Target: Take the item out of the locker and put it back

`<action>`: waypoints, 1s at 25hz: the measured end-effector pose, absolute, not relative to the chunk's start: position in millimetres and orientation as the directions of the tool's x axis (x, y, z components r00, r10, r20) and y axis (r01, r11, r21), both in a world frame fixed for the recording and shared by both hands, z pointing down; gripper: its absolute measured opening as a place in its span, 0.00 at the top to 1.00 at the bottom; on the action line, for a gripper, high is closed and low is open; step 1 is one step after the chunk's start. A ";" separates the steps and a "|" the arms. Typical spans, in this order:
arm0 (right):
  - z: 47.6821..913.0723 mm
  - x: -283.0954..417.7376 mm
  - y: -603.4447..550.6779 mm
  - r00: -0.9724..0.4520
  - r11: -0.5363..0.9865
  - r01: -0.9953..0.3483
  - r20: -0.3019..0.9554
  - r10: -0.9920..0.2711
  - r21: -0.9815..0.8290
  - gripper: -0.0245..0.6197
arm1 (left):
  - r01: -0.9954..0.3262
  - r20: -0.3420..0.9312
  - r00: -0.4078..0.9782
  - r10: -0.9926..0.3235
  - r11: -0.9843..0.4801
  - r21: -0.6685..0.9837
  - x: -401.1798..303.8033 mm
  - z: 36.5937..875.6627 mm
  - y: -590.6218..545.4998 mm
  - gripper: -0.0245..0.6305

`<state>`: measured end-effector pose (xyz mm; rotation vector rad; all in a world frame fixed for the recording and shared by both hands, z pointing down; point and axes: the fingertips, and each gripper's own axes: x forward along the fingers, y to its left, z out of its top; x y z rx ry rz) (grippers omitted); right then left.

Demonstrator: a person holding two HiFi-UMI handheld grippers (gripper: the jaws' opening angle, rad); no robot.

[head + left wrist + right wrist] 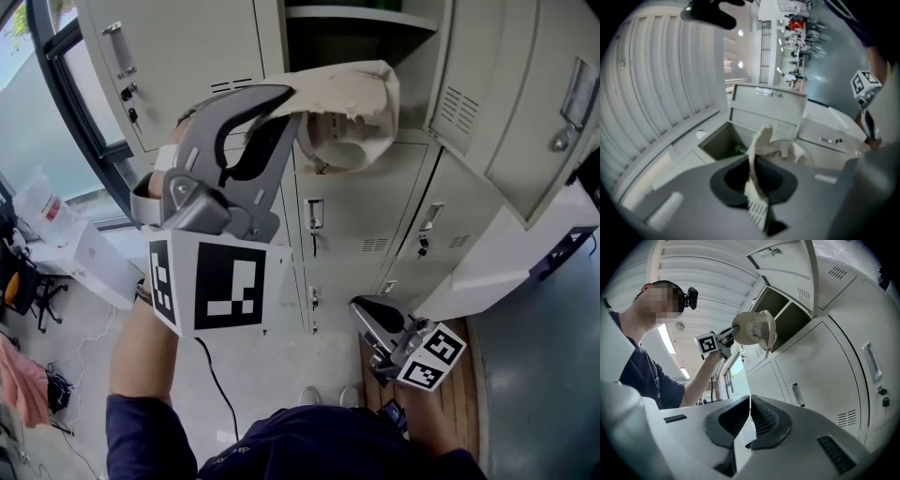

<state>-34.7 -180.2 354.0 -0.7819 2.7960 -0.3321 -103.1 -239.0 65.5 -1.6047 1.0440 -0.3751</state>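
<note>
One cap, beige and soft, hangs in the air just in front of the open locker compartment, outside it, across its lower edge; it is pinched by the brim and droops to one side. Whether it is coming out or going back in cannot be told from this; if it goes back, the step seems to call for lifting the cap clear of the compartment's lower lip, carrying it well in under the shelf, and letting go only once the crown rests on the floor inside; the limp cloth could snag on that lip or on the open door at the right. Left tongs are clamped narrow on the brim, the cloth squeezed between the pads; right tongs hang low, well apart from the cap, jaws together on nothing and touching nothing.
</note>
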 end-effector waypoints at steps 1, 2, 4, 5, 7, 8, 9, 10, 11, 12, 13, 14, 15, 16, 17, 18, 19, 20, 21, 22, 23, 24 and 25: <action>352.9 -33.9 -176.8 -0.831 0.829 -0.489 -0.145 -0.537 -0.270 0.95 | -0.438 -0.282 0.558 -0.780 0.012 -0.899 -107.1 67.0 -235.4 0.93; 351.7 -32.6 -173.6 -0.827 0.826 -0.497 -0.143 -0.544 -0.267 0.95 | -0.451 -0.284 0.559 -0.779 0.002 -0.893 -110.7 68.8 -231.8 0.93; 349.4 -29.3 -167.5 -0.820 0.820 -0.508 -0.142 -0.554 -0.262 0.95 | -0.474 -0.287 0.561 -0.776 -0.016 -0.880 -116.3 73.3 -223.7 0.93; 348.7 -27.3 -164.1 -0.818 0.818 -0.512 -0.143 -0.557 -0.261 0.95 | -0.484 -0.288 0.561 -0.776 -0.025 -0.875 -118.2 75.8 -219.1 0.93; 347.4 -22.5 -156.4 -0.815 0.816 -0.517 -0.142 -0.561 -0.258 0.95 | -0.506 -0.288 0.562 -0.775 -0.048 -0.861 -119.8 81.1 -209.4 0.93; 346.5 -19.6 -152.5 -0.814 0.816 -0.519 -0.142 -0.563 -0.255 0.95 | -0.518 -0.287 0.562 -0.776 -0.060 -0.854 -119.6 83.8 -204.3 0.93; 345.5 -16.6 -148.6 -0.814 0.816 -0.520 -0.143 -0.563 -0.253 0.95 | -0.527 -0.285 0.562 -0.777 -0.070 -0.847 -118.6 86.7 -199.3 0.93; 344.5 -13.3 -144.4 -0.813 0.816 -0.521 -0.145 -0.563 -0.250 0.95 | -0.534 -0.285 0.561 -0.777 -0.077 -0.842 -116.8 89.6 -194.1 0.93; 343.6 -9.8 -139.8 -0.813 0.817 -0.521 -0.146 -0.563 -0.248 0.95 | -0.540 -0.284 0.561 -0.778 -0.083 -0.838 -114.5 92.6 -188.9 0.93; 342.8 -5.8 -134.6 -0.814 0.818 -0.520 -0.147 -0.562 -0.246 0.95 | -0.546 -0.283 0.560 -0.779 -0.089 -0.833 -111.7 95.7 -183.6 0.93; 342.3 -1.2 -128.5 -0.815 0.819 -0.519 -0.147 -0.560 -0.244 0.95 | -0.552 -0.281 0.558 -0.781 -0.097 -0.828 -108.6 98.9 -178.2 0.93; 341.9 4.0 -121.8 -0.817 0.821 -0.517 -0.146 -0.558 -0.243 0.95 | -0.560 -0.278 0.556 -0.783 -0.105 -0.822 -105.1 101.9 -172.6 0.93; 341.6 9.6 -114.9 -0.819 0.823 -0.514 -0.145 -0.555 -0.242 0.95 | -0.567 -0.276 0.554 -0.786 -0.113 -0.816 -101.2 104.5 -166.7 0.93; 341.3 15.4 -107.8 -0.821 0.824 -0.512 -0.143 -0.552 -0.241 0.95 | -0.573 -0.273 0.550 -0.789 -0.119 -0.811 -97.1 106.9 -160.5 0.93; 341.0 21.2 -100.8 -0.824 0.826 -0.510 -0.141 -0.549 -0.241 0.95 | -0.578 -0.269 0.546 -0.793 -0.124 -0.806 -92.7 109.2 -154.2 0.93; 340.8 26.9 -93.8 -0.826 0.828 -0.507 -0.140 -0.547 -0.240 0.95 | -0.581 -0.266 0.542 -0.798 -0.127 -0.804 -88.0 111.4 -147.5 0.93; 340.7 32.4 -86.6 -0.828 0.829 -0.505 -0.138 -0.544 -0.240 0.95 | -0.583 -0.263 0.538 -0.801 -0.128 -0.803 -83.1 113.6 -140.6 0.93; 340.5 37.6 -79.5 -0.830 0.831 -0.502 -0.138 -0.540 -0.239 0.95 | -0.584 -0.261 0.535 -0.803 -0.129 -0.801 -78.2 115.6 -133.6 0.93; 340.5 42.3 -72.4 -0.833 0.834 -0.497 -0.137 -0.536 -0.239 0.95 | -0.586 -0.259 0.533 -0.806 -0.131 -0.799 -73.7 117.6 -126.6 0.93; 341.0 46.5 -65.2 -0.836 0.837 -0.493 -0.137 -0.531 -0.239 0.95 | -0.590 -0.256 0.530 -0.808 -0.134 -0.796 -69.4 119.7 -119.4 0.93; 341.9 50.3 -57.6 -0.839 0.839 -0.487 -0.137 -0.526 -0.241 0.95 | -0.594 -0.252 0.528 -0.811 -0.140 -0.793 -65.5 122.0 -112.0 0.93; 343.1 53.8 -49.8 -0.842 0.842 -0.482 -0.137 -0.522 -0.242 0.95 | -0.598 -0.248 0.526 -0.813 -0.146 -0.788 -61.8 124.3 -104.5 0.93; 344.4 57.3 -42.0 -0.845 0.844 -0.478 -0.136 -0.518 -0.244 0.95 | -0.601 -0.244 0.525 -0.816 -0.151 -0.785 -58.1 126.5 -96.8 0.93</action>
